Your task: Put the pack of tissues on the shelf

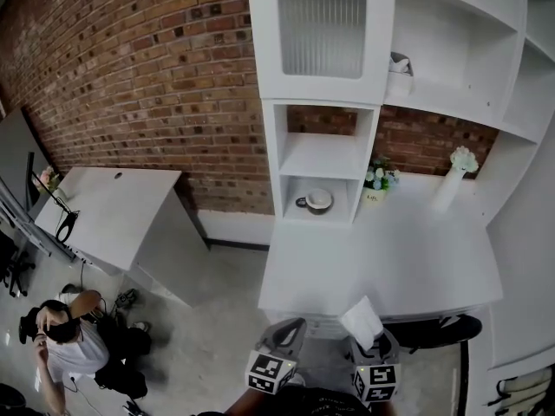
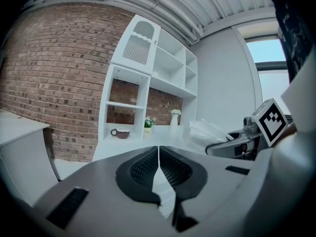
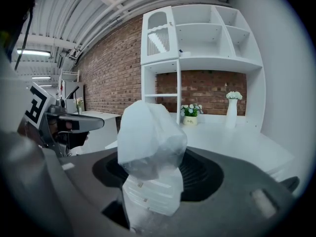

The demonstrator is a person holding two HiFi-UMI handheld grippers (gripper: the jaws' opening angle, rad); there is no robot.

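Far left: a person (image 1: 65,341) sits on the floor beside a white desk (image 1: 113,211) against the brick wall (image 1: 130,76). Centre: left gripper (image 1: 290,328), jaws together on nothing, likely idle since one claw suffices; shelf (image 1: 321,154) ahead, a cup (image 1: 316,200) in its lowest bay. Right: right gripper (image 1: 373,341) clamped on the tissues (image 1: 362,321), held upright above the counter (image 1: 390,258), apparently for carrying to the shelf; flowers (image 1: 379,178) and vase (image 1: 453,180) stand beyond.

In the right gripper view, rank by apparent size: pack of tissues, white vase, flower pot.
1. pack of tissues, by far, but it is right at the camera, so its true size is unsure.
2 and 3. white vase and flower pot look alike: vase taller, pot wider.
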